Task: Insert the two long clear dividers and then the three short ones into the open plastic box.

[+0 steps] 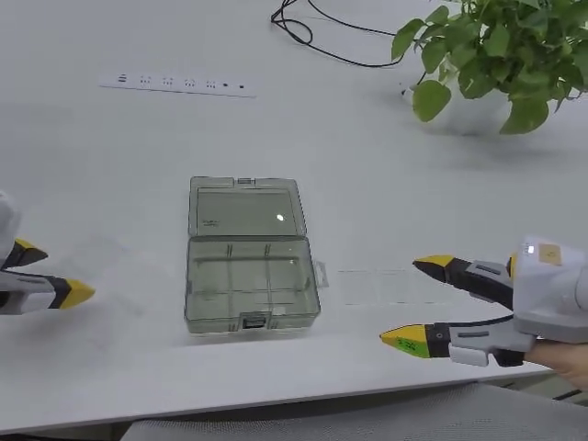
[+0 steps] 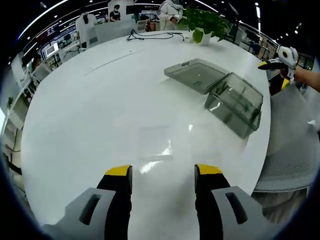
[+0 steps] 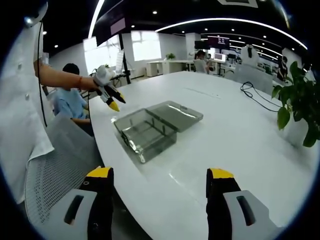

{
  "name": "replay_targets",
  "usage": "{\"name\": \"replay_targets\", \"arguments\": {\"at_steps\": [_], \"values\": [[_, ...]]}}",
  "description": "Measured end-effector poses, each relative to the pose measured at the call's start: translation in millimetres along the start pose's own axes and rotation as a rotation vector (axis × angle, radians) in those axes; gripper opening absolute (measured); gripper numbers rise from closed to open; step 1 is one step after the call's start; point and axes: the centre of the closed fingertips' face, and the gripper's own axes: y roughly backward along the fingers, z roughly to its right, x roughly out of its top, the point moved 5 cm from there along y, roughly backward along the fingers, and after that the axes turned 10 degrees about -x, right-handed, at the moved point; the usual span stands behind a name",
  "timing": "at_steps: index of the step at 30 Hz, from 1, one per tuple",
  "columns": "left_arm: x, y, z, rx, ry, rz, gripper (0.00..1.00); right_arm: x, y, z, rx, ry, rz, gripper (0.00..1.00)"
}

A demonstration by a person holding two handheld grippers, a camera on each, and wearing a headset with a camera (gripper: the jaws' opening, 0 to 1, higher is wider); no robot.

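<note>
You've got open table [image 1: 110, 184] left and right of the plastic box [image 1: 253, 289], so coming in from either side is easy. Behind it the flipped-back lid [image 1: 245, 209] lies flat; plant [image 1: 496, 55] and power strip [image 1: 179, 84] sit well beyond.

Right of the box [image 1: 211, 317]: right gripper [image 1: 415, 300] in a white shell with a small lit lamp, black fingers [image 1: 469, 276] capped yellow, green scribble on the lower cap; left of the box: left gripper [image 1: 53, 271], same yellow caps, grey slotted finger bases; white shirt [image 3: 22, 110]; thin dark cable [image 3: 39, 50]; reddish band [image 3: 80, 80] at the wrist.
</note>
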Motion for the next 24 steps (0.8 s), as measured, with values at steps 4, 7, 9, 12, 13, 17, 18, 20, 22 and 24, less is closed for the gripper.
{"name": "replay_targets", "arguments": {"at_steps": [4,7,9,12,13,17,18,20,22,24], "values": [[-3.8,-2.1,-4.5,0.015,0.011,-0.032,0.44,-0.3,0.3,-0.8,-0.002,-0.004,0.001,0.76],[-7.0,-4.1,-6.2,0.016,0.021,-0.052,0.41,-0.7,-0.1,-0.8,-0.003,-0.007,0.001,0.76],[-8.8,-4.1,-6.5,0.022,0.018,-0.069,0.4,-0.6,-0.2,-0.9,-0.002,-0.008,0.002,0.76],[-10.3,-5.5,-6.3,0.02,0.01,-0.081,0.39,0.0,0.0,0.1,-0.005,-0.011,0.005,0.75],[-10.5,-5.7,-6.1,0.024,0.002,-0.085,0.39,0.2,0.1,0.7,-0.007,-0.013,0.006,0.75],[-9.8,-5.6,-7.1,0.033,-0.014,-0.102,0.37,0.3,0.4,2.1,-0.01,-0.014,0.008,0.75],[-9.1,-6.2,-5.4,0.028,-0.009,-0.105,0.37,-0.1,0.4,2.7,-0.011,-0.014,0.007,0.75],[-8.4,-6.6,-6.5,0.029,-0.005,-0.113,0.37,-0.2,0.3,2.8,-0.012,-0.015,0.008,0.75],[-7.8,-6.7,-7.6,0.028,-0.003,-0.124,0.36,0.0,0.2,2.6,-0.013,-0.014,0.009,0.74],[-6.6,-7.1,-8.4,0.027,0.0,-0.144,0.35,0.8,-0.2,2.2,-0.013,-0.016,0.012,0.74]]}}
